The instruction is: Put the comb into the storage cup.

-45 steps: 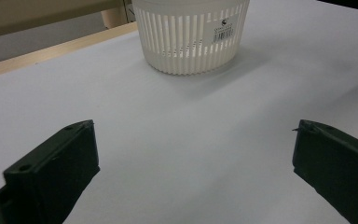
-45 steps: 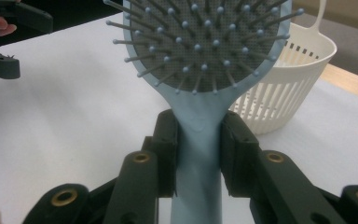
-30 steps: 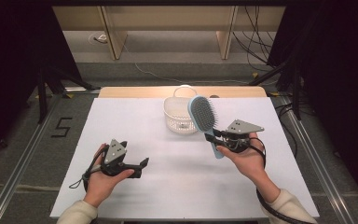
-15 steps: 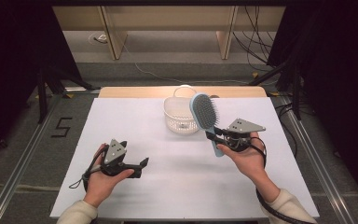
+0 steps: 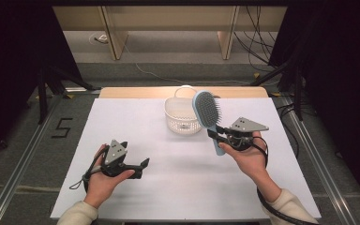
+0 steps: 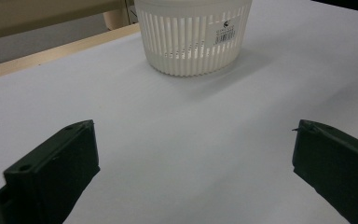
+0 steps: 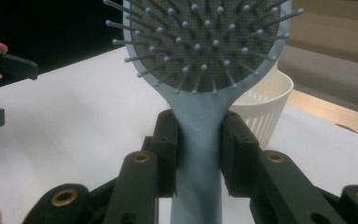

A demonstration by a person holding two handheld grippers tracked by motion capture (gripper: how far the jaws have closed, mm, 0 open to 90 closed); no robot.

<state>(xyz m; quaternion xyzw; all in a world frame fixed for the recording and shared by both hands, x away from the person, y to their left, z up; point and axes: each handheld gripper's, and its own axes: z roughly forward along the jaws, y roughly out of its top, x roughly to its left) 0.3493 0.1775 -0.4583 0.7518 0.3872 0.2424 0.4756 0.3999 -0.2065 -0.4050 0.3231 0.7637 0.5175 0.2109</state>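
Hairbrush (image 5: 206, 111), light and stiff plastic, stands upright above the table beside the white basket (image 5: 182, 117); the right gripper (image 5: 218, 135) pinches its smooth handle near the neck, a sensible hold. The left gripper (image 5: 140, 168) rests wide open, empty.

One hairbrush (image 5: 206, 112), one basket (image 5: 180, 117)

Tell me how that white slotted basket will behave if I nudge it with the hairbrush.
The basket looks like thin slotted plastic, so probably light and apt to slide on the smooth white table. Its wide, low shape suggests sliding rather than tipping. The hairbrush, clamped by its handle in the right gripper, looks stiff.
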